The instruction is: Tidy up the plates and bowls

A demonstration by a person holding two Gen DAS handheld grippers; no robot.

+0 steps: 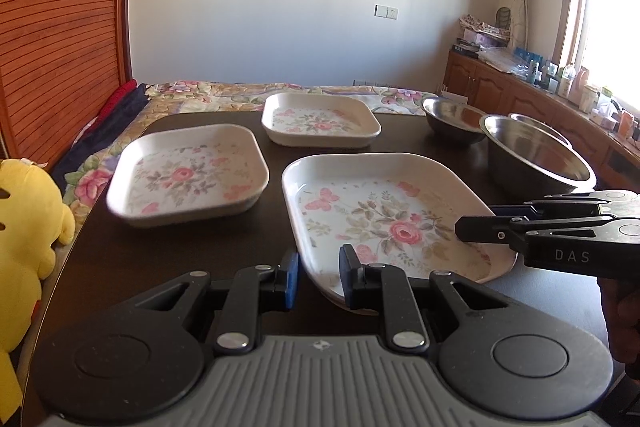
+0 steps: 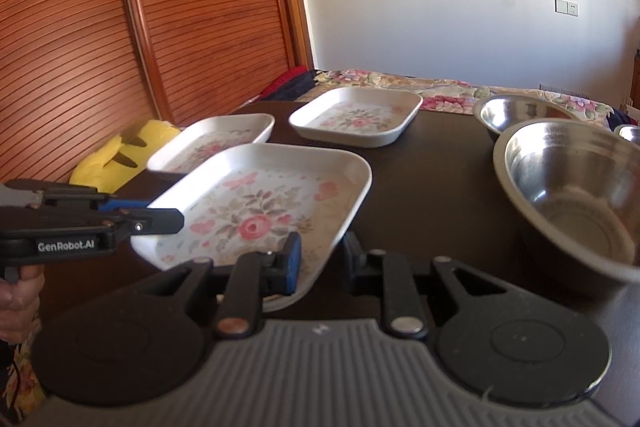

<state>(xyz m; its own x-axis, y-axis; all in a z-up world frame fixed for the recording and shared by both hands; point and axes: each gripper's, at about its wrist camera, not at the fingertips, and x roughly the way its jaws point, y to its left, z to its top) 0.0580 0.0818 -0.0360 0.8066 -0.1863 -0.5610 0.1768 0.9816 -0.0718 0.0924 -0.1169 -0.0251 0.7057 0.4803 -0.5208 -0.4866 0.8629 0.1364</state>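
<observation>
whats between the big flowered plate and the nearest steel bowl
Nothing but bare dark table between the plate and the bowl, clearest in the right wrist view.

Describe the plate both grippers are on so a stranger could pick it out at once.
On the dark table stand three white square floral plates and some steel bowls. The wanted plate is the nearest and largest of the three, next to the big steel bowl. Only it has a hand-held gripper clamped on each side: the left and the right.
</observation>
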